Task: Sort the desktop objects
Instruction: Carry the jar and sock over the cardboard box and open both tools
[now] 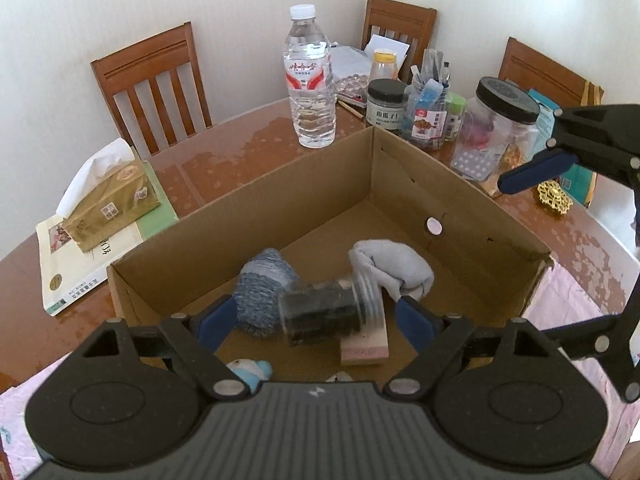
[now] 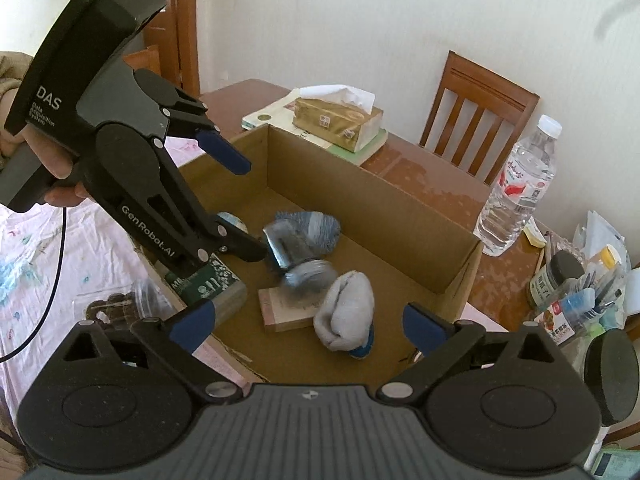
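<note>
Both jaws stand apart. Between the left gripper's (image 1: 316,318) fingers a blurred jar (image 1: 320,310) is above the cardboard box (image 1: 320,184) floor, beside two rolled socks (image 1: 392,268). Right gripper (image 2: 310,328) holds nothing.

Browns, greys and blues
Brown cardboard box (image 1: 460,184) holds a grey sock (image 1: 394,268), a blue-grey flecked sock (image 1: 262,284), a pink-edged block (image 1: 364,346); gold tissue pack (image 1: 110,204) at ten o'clock
</note>
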{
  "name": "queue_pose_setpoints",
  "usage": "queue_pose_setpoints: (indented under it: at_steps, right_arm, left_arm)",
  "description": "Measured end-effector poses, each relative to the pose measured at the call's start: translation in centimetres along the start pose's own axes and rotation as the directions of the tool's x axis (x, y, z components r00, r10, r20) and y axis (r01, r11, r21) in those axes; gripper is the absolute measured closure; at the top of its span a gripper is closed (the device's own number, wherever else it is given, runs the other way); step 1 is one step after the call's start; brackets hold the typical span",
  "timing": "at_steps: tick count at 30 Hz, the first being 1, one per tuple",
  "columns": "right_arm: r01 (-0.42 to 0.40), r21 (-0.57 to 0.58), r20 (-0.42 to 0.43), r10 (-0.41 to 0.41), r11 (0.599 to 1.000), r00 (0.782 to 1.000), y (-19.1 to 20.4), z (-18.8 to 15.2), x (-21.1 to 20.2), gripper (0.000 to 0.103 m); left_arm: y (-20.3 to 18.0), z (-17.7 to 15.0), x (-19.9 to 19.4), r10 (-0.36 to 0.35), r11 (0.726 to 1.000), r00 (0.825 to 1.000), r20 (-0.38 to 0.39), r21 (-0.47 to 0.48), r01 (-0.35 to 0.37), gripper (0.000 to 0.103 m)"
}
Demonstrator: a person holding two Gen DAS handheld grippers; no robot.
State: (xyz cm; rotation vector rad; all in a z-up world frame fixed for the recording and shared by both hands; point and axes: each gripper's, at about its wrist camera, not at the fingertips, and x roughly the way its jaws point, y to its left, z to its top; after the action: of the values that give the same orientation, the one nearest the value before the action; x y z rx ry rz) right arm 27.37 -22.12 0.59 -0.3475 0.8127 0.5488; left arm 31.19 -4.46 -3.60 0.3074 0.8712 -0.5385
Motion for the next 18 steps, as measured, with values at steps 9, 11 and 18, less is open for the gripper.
queue_pose_setpoints:
  at_steps: [9,11,18]
  right_arm:
    - [0.006,0.005,0.020,-0.006,1.000,1.000,0.8,-0.6,-1.0,0.000]
    - [0.014,0.005,0.022,-0.014,1.000,1.000,1.1,-0.8,-1.3,0.000]
    - [0.029,-0.020,0.014,-0.028,0.999,0.999,2.9,-1.7,-2.4,0.000]
  left_arm:
    - [-0.5,-1.4,-2.4,0.020,1.000,1.000,0.004,-0.005,-0.020,0.016]
    - [-0.7,-1.8,-3.2,0.024,1.000,1.000,0.011,-0.009,-0.024,0.016]
    - [-1.7,-3.4,-5.2,0.033,0.999,0.999,0.021,-0.025,-0.032,0.016]
